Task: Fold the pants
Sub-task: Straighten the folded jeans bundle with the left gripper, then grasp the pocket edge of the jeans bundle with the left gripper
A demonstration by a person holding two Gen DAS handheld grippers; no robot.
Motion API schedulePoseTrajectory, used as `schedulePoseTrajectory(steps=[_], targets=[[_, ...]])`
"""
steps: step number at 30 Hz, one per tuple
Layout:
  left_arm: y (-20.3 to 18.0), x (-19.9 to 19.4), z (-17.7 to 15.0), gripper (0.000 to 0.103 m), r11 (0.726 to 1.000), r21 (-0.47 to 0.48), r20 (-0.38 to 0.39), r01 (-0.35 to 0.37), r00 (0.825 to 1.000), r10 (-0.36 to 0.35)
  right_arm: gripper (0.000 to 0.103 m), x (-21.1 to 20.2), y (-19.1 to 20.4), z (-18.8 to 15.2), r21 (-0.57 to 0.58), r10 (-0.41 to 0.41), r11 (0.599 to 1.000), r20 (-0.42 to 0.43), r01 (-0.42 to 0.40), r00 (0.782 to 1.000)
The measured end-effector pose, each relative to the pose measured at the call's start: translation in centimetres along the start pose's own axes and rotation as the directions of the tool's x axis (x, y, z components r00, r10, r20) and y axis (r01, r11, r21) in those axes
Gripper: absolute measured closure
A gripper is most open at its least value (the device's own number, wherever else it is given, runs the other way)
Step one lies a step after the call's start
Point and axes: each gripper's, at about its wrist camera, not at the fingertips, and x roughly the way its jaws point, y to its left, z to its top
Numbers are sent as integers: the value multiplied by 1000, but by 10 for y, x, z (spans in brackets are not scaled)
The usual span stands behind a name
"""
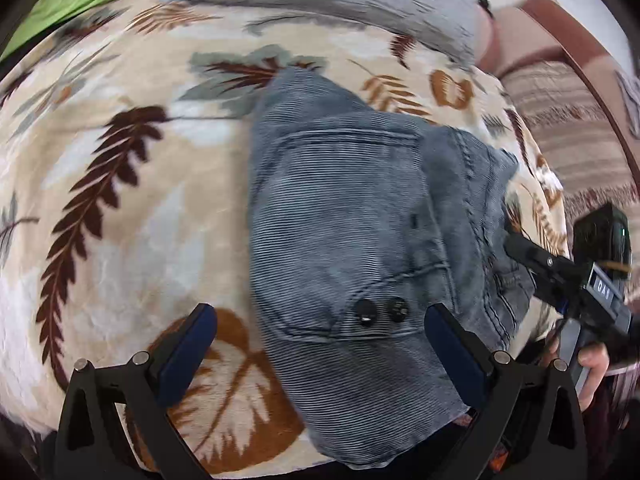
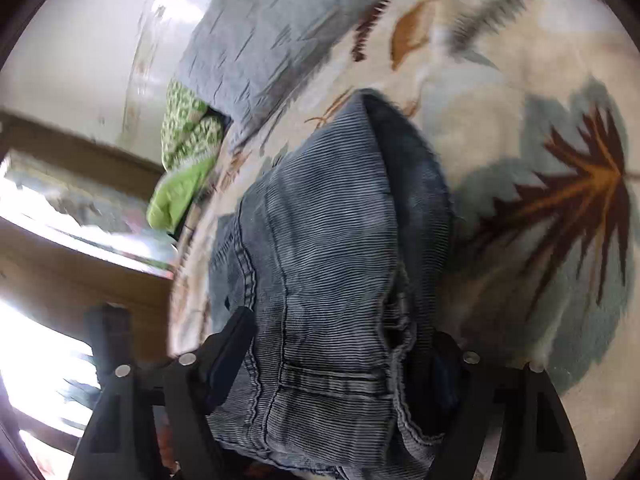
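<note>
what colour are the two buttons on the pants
Black. Both buttons sit side by side on the grey-blue corduroy pants, clearest in the left wrist view.

I am holding the left tongs wide apart, tilted steeply down, with one blue pad at the left and the other at the right, nothing pressed between them. The right tongs are also standing spread, angled down less steeply, their pads not squeezing. In the left view the right tongs are reaching in from the right edge, and my hand is gripping their handle, fingers curled round it.
</note>
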Motion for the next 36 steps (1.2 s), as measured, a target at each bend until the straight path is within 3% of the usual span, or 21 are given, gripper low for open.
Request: schedulePoseTrajectory(steps=[5, 12, 14, 17, 20, 25, 29, 32, 34, 36], targets=[[-1, 21, 4, 0, 1000, -2, -45, 16, 999, -16, 23, 1, -6, -2, 0, 9, 1000, -6, -9, 1000], [-6, 23, 8, 0, 1000, 4, -30, 6, 1000, -6, 24, 5, -8, 1, -3, -14, 1000, 3, 14, 1000], [-7, 22, 8, 1, 1000, 2, -24, 4, 1000, -4, 23, 4, -9, 2, 7, 7, 1000, 2, -7, 1000], [-9, 15, 5, 14, 1000, 3, -10, 18, 1000, -18, 22, 2, -10, 3, 28, 68, 997, 4, -68, 998], [-14, 15, 6, 15, 1000, 17, -10, 0, 1000, 0, 22, -3, -6, 2, 11, 115, 993, 11, -115, 993], [-11, 26, 11, 14, 1000, -14, -33, 12, 999, -13, 24, 8, -13, 1, 24, 37, 999, -28, -37, 999], [-17, 26, 14, 14, 1000, -5, -29, -25, 999, 25, 23, 6, -7, 1, 24, 32, 999, -19, -32, 999], [-21, 23, 12, 21, 999, -11, -16, -32, 999, 32, 23, -3, 6, -1, -17, 80, 997, -7, -80, 997], [-23, 21, 11, 24, 999, -1, -8, -50, 999, 50, 23, -6, 13, -3, -22, 189, 982, -13, -190, 982], [-23, 19, 9, 24, 998, 0, -7, -58, 998, 58, 23, -6, 20, -3, -61, 184, 981, -8, -185, 983]])
